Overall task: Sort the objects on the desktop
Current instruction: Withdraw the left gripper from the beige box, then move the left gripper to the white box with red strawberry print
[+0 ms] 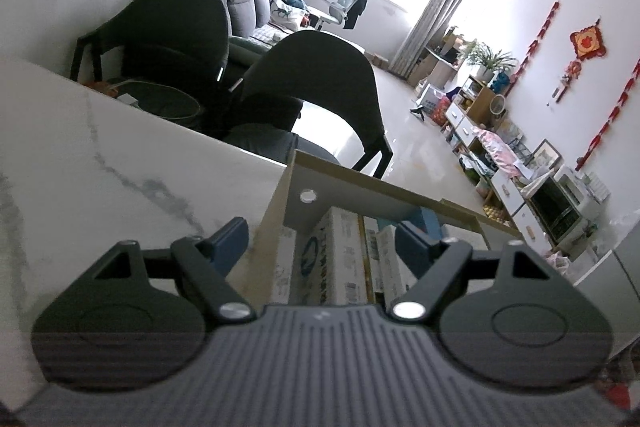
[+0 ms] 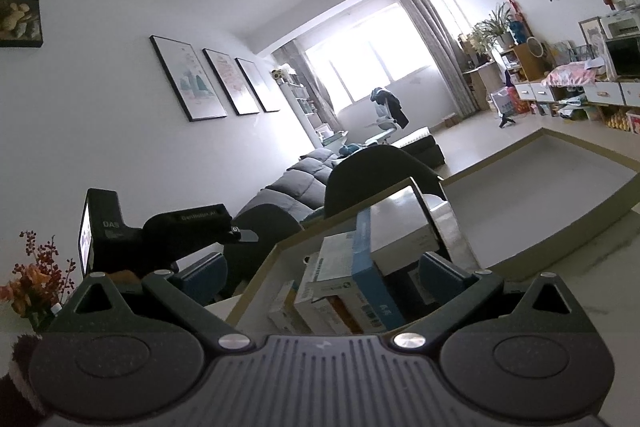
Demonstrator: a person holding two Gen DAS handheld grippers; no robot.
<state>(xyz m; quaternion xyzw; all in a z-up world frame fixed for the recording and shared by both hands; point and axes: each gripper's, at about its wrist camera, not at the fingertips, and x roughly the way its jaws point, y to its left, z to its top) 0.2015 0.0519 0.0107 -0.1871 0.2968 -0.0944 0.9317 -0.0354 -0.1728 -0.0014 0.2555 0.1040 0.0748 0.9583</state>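
Both grippers, left gripper (image 1: 320, 239) and right gripper (image 2: 322, 273), hang spread and empty over the tray (image 1: 356, 183); its upright cardboard boxes (image 1: 340, 259) look light, stiff — pinch the flat faces.

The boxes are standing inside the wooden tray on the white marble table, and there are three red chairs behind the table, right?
Almost. The chairs are dark, nearly black, not red, and only two show behind the table in the left wrist view. The rest is right: the boxes stand inside the wooden tray on the white marble table.
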